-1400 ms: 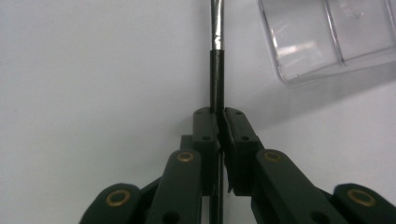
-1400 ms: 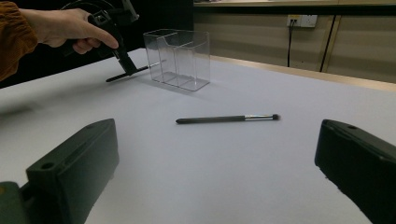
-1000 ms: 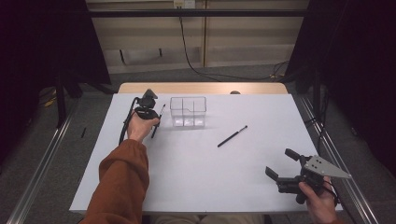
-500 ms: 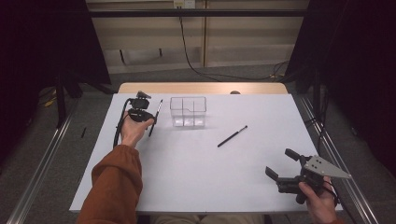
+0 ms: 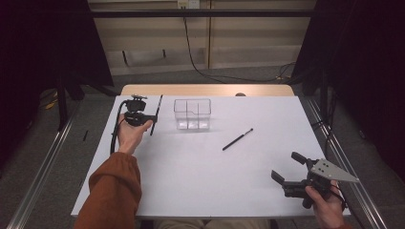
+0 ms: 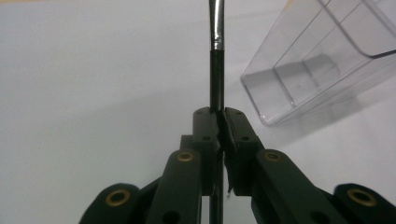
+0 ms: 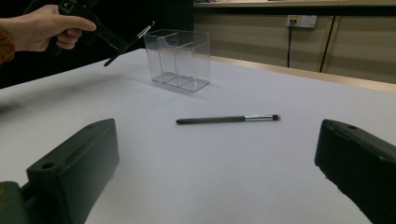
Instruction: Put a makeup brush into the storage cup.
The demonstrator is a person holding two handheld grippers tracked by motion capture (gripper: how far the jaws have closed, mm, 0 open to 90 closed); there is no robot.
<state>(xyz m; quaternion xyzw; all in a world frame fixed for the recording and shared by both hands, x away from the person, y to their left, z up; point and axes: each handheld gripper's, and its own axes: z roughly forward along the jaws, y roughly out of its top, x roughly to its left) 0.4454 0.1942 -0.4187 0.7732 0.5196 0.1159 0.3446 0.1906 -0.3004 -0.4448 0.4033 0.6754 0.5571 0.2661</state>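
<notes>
The left hand-held gripper [image 5: 143,116] is gripping a brush [image 5: 156,114] near the table's far left corner, beside the clear organizer [image 5: 192,113]; next, tipping it over a compartment. The right hand-held gripper [image 5: 287,170] is resting open.

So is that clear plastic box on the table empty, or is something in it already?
Empty. The clear box stands upright with bare compartments; one brush is clamped in the left gripper beside it, the other brush lies on the table.

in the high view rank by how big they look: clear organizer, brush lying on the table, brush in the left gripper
1. clear organizer, plainly the largest.
2. and 3. brush lying on the table and brush held by the left gripper: both thin and about equally long, and the held one is lifted off the table, so no ranking.
</notes>
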